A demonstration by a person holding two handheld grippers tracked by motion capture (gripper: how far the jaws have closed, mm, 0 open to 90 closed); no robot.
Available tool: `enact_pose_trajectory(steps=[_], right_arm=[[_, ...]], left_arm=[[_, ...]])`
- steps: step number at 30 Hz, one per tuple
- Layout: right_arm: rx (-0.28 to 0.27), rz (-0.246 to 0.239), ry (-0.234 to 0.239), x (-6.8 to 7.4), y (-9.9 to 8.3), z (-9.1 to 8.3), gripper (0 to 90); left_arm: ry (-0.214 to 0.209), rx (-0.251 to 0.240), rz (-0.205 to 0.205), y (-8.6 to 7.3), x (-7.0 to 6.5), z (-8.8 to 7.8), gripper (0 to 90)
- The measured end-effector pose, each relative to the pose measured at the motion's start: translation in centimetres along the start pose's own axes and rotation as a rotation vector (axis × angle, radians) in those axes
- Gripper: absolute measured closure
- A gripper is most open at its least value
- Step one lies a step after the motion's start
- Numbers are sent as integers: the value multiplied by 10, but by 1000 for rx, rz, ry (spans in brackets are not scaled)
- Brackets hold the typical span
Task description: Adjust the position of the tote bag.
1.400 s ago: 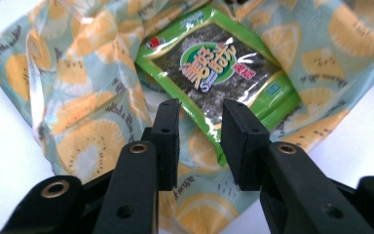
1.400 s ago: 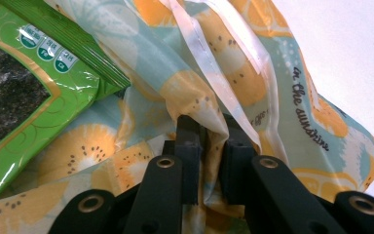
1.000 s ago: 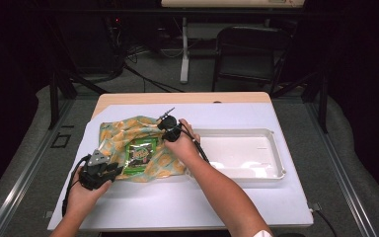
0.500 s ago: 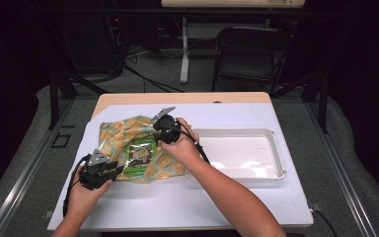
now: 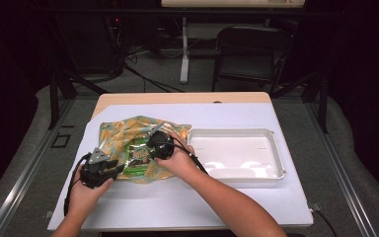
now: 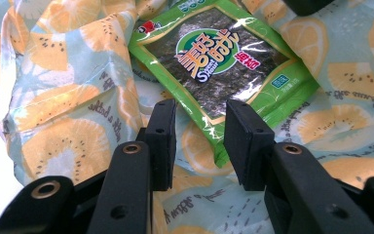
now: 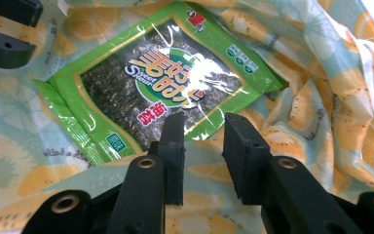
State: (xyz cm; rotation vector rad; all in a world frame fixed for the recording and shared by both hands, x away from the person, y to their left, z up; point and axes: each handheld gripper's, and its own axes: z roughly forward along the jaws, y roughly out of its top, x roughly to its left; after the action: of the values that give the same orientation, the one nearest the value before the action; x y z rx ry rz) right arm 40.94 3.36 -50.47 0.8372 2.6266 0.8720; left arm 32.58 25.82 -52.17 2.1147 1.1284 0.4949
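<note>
Left gripper has just been opening, its jaws apart and empty at the near corner of the flat green foil seaweed packet. Right gripper, jaws apart and just narrowed, faces the packet's opposite long edge on the lemon-print plastic bag.

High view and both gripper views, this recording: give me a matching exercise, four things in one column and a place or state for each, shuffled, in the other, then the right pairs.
Things:
1. green snack packet
2. fruit-print bag
3. white tray
4. left gripper

Places or states:
A. bare, on the table's right half
B. lies on the fruit-print bag, between the two grippers
C. jaws apart at the packet's near edge, nothing pinched
D. spread crumpled on the white sheet, left of the tray

Pairs: 1-B, 2-D, 3-A, 4-C
</note>
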Motion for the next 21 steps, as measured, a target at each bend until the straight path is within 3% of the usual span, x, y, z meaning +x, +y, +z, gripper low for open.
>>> enact_pose_trajectory(steps=[5,8,15,21], right_arm=[[18,10,22,1,3,8,698],[55,-16,30,4,1,10,717],[94,-15,51,8,-17,1,740],[115,-19,39,11,-33,0,738]], left_arm=[[-1,-5,1,0,0,0,657],[-1,2,3,0,0,0,659],[4,13,-3,-1,2,2,653],[11,30,-9,-1,2,5,649]])
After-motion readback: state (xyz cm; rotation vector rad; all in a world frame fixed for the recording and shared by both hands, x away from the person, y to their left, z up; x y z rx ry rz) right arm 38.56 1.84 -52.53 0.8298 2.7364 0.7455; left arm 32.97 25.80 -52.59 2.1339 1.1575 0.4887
